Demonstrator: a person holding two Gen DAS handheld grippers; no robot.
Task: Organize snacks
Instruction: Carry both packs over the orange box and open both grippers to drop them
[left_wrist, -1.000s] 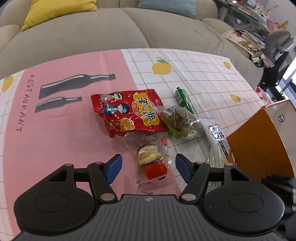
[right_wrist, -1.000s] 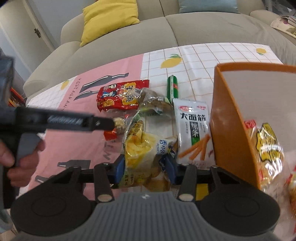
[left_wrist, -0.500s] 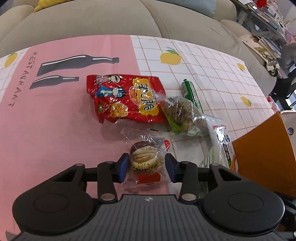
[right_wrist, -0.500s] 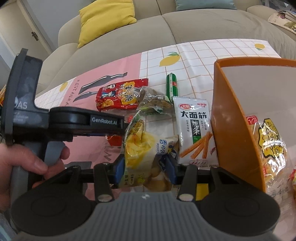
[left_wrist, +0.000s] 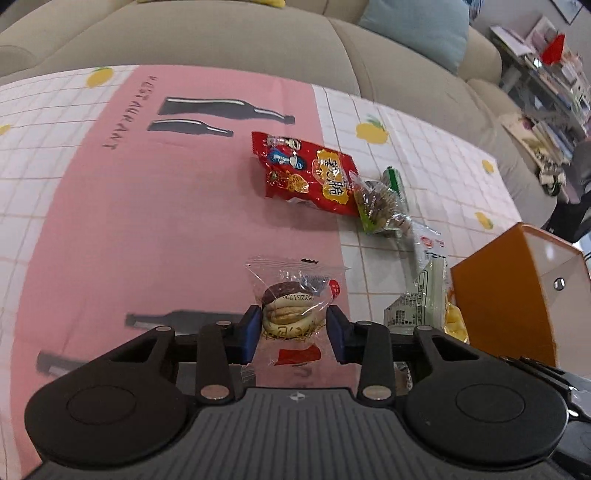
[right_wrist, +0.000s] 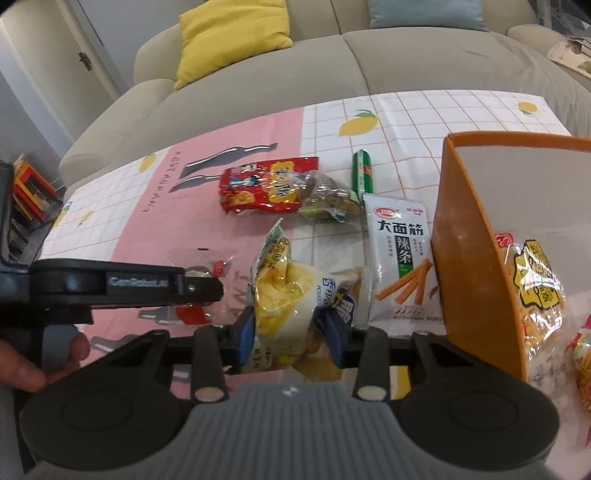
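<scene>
We see our left gripper (left_wrist: 291, 332) clamped on the clear biscuit pack (left_wrist: 291, 306), left of the orange bin (right_wrist: 465, 258) | our right gripper (right_wrist: 290, 334) pinches the yellow chip bag (right_wrist: 284, 295), just left of the bin | white strip pack (right_wrist: 402, 258) lies against the bin's left wall | red bag (right_wrist: 264, 186) farther left

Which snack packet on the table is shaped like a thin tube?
The green sausage stick, beyond the white spicy-strip packet. The other packets are flat or puffy bags; only this one is a narrow cylinder.
</scene>
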